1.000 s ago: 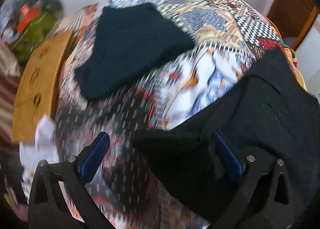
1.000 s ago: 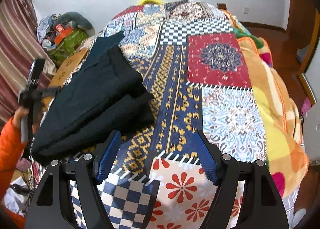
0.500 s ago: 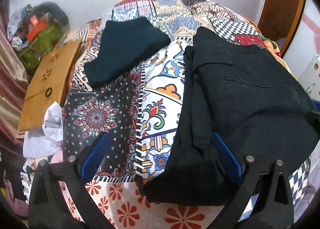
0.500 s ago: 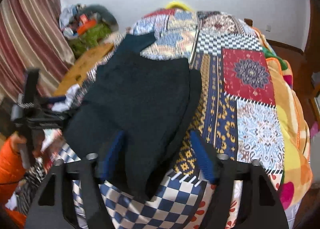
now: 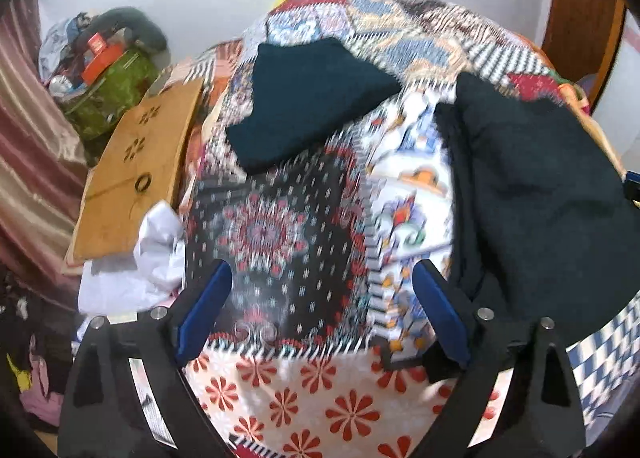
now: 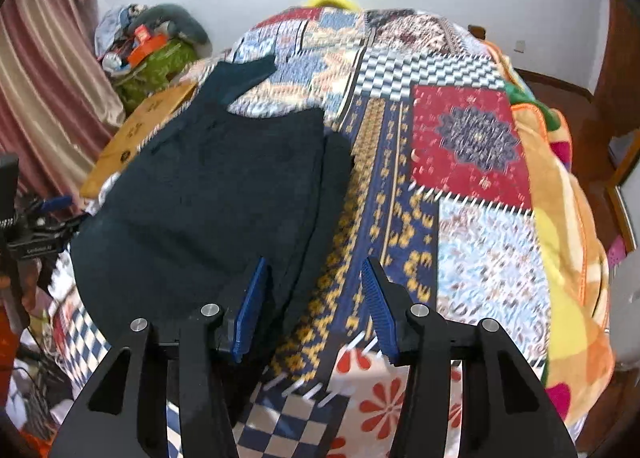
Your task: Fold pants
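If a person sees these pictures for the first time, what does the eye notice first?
First the bright patchwork quilt covering the whole bed. Next the black pants lying folded on its left side, with a smaller dark folded garment farther up the bed. The left gripper hangs open over the quilt.

- pants (image 6: pixel 208 210) are dark matt cloth, soft-looking with a slightly fuzzy face
- bed quilt (image 6: pixel 472 146) is printed patchwork cloth, flat and not shiny
- orange-yellow blanket (image 6: pixel 568 242) looks like plush fleece
- both tools: left tool (image 5: pixel 320 310) and right tool (image 6: pixel 312 306) are matt black plastic with blue ribbed pads and shiny metal pins
- board (image 5: pixel 136 174) is plain wood
- curtain (image 6: pixel 44 90) has a satin sheen
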Tool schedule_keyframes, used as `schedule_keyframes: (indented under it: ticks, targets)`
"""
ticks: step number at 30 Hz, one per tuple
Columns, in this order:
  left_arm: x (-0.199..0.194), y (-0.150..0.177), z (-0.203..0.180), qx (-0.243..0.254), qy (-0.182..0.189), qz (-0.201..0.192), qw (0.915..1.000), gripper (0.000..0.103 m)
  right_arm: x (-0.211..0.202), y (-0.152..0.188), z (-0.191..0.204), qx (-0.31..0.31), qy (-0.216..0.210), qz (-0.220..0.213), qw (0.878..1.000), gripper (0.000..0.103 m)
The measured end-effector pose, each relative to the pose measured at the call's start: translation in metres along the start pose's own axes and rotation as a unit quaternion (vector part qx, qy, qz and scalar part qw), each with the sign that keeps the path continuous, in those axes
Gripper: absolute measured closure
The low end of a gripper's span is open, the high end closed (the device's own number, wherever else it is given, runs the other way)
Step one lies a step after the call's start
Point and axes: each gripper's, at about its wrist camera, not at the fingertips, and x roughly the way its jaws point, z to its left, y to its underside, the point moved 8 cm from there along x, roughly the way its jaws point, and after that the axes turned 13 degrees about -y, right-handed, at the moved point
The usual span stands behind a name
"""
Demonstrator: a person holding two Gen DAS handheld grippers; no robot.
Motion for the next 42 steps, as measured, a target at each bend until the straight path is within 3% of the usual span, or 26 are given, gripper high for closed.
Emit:
schedule_keyframes:
  ticks: [5,8,10,12,14,16,21,27,33,36,38,42]
  targets:
    - [-0.018,-0.053,-0.026,-0.005,0.073,-0.039,0.9965,0.01,-0.003,-0.032,0.003,-0.002,-0.011,-0.03,0.999,0.058]
    - [-0.012,-0.081,-0.061,0.01,0.135,-0.03,0.9904,0.01,0.011,-0.046,0.004,-0.01,-0.017,-0.033,0.999,0.062]
    - [-0.002,-0.094,-0.087,0.034,0.163,-0.021,0.9859,0.01,0.025,-0.053,0.002,-0.01,-0.021,-0.027,0.999,0.069]
    - [0.013,-0.102,-0.11,0.06,0.174,-0.006,0.9829,0.017,0.04,-0.056,-0.003,-0.006,-0.026,-0.015,1.0,0.072]
    - [0.028,-0.103,-0.126,0.076,0.178,0.016,0.9809,0.027,0.053,-0.058,-0.008,0.001,-0.031,-0.001,1.0,0.072]
    - [0.043,-0.103,-0.135,0.079,0.166,0.04,0.9821,0.027,0.065,-0.057,-0.009,-0.001,-0.033,0.015,0.999,0.082]
    - [0.042,-0.107,-0.144,0.102,0.134,-0.01,0.9858,0.03,0.067,-0.057,-0.007,-0.051,-0.007,0.013,0.999,0.089]
    - [0.058,-0.11,-0.142,0.091,0.139,0.0,0.9861,0.028,0.073,-0.055,-0.014,-0.065,0.014,0.023,0.998,0.09]
    - [0.025,-0.111,-0.127,0.077,0.128,-0.016,0.9887,0.029,0.05,-0.062,-0.005,-0.059,0.023,0.029,0.998,0.089]
    - [-0.002,-0.112,-0.113,0.065,0.121,-0.045,0.9895,0.026,0.024,-0.066,0.003,-0.056,0.023,0.005,0.998,0.079]
    - [-0.017,-0.111,-0.106,0.056,0.127,-0.056,0.9887,0.014,0.008,-0.068,0.009,-0.048,0.016,-0.012,0.999,0.056]
    - [-0.034,-0.103,-0.099,0.04,0.148,-0.062,0.9861,0.006,-0.012,-0.061,0.024,-0.042,0.008,-0.041,0.998,0.036]
